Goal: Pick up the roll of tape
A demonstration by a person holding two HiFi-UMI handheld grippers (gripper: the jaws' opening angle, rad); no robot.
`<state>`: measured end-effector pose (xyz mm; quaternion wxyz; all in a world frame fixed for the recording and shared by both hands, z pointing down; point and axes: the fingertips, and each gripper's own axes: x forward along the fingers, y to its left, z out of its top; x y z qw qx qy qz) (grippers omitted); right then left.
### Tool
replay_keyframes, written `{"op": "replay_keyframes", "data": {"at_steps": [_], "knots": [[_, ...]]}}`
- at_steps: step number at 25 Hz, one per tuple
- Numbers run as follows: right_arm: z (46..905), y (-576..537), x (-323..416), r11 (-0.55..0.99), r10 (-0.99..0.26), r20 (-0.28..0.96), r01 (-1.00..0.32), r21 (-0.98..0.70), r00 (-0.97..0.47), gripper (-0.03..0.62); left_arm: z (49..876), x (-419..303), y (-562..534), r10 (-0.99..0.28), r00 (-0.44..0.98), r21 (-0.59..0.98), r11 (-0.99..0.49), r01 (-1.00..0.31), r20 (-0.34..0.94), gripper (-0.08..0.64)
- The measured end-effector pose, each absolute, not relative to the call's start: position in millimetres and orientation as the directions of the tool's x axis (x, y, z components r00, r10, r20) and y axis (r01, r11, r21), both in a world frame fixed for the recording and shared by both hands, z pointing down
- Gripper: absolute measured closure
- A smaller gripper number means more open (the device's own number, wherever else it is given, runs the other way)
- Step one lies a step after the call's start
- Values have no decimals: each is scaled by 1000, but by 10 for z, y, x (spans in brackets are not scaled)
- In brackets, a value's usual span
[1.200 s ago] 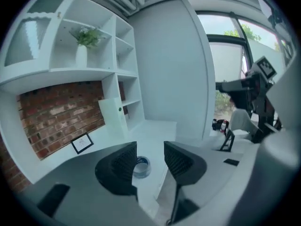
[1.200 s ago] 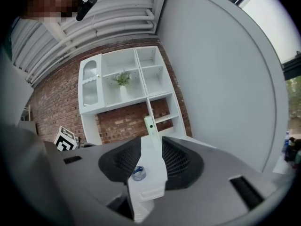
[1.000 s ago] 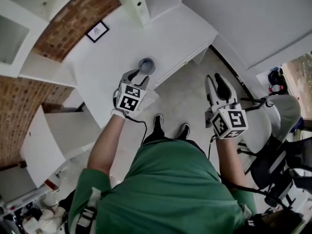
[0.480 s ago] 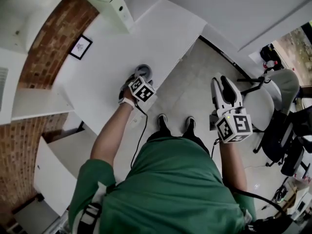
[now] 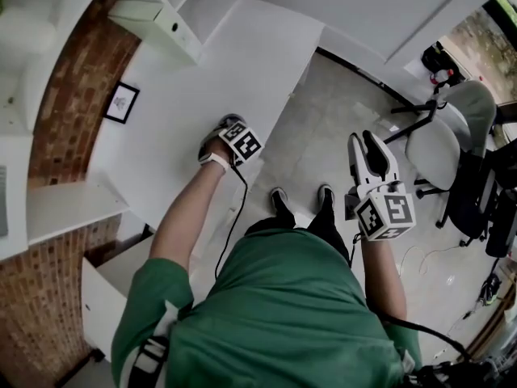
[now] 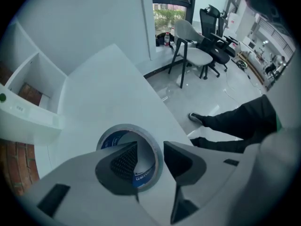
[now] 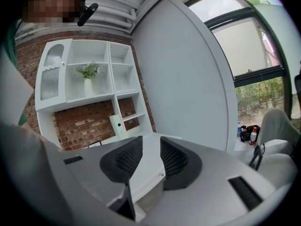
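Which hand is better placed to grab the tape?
Left. The left tongs straddle the wall of the roll of tape on the desk. The right tongs, closing empty, hang over the floor.

Green short-sleeved shirt (image 5: 283, 314) fills the lower centre; above it, dark trousers (image 6: 244, 121) and black shoes (image 5: 279, 196); a white wristband (image 5: 214, 162) left of centre; the left gripper (image 5: 229, 124) is pale grey with black ribbed pads (image 6: 123, 160); its cube (image 5: 242, 142) bears black-and-white squares; a black cable (image 5: 233, 217) hangs below.
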<state>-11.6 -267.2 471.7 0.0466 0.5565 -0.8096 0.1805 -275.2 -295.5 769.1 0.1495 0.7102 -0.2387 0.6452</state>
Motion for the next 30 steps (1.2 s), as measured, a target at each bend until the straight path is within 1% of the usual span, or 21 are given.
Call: {"op": "replay_keyframes", "data": {"at_steps": [1, 5, 6, 10, 13, 16, 21, 26, 30], "knots": [[4733, -2664, -102, 304, -887, 279, -921, -244, -367, 460, 7721, -2741, -2946, -138, 39, -99, -853, -513, 990, 379], [4776, -2665, -76, 286, -889, 289, -924, -252, -354, 466, 7787, -2689, -2932, -131, 31, -100, -871, -481, 991, 451], [4787, -2662, -78, 287, -888, 291, -924, -254, -356, 468, 7778, -2678, -2935, -135, 42, -98, -869, -485, 990, 453], [4800, -2658, -122, 307, -878, 294, -915, -260, -378, 472, 7622, -2612, -2937, -163, 155, -52, -833, -550, 974, 462], [4757, -2675, -121, 335, -870, 285, -907, -256, -402, 476, 7383, -2508, -3000, -232, 247, -24, -774, -633, 941, 474], [4706, -2700, -89, 356, -865, 278, -901, -246, -418, 482, 7099, -2399, -3090, -327, 300, -31, -719, -694, 896, 486], [4656, -2740, 65, 374, -860, 266, -892, -252, -436, 494, 6551, -2029, -3094, -431, 445, 82, -639, -765, 785, 489], [4575, -2739, 201, 401, -852, 251, -881, -253, -460, 499, 5995, -1619, -3084, -513, 555, 165, -619, -768, 655, 489], [4499, -2732, 327, 414, -851, 237, -877, -245, -468, 502, 5594, -1351, -3094, -577, 595, 186, -612, -769, 560, 489]]}}
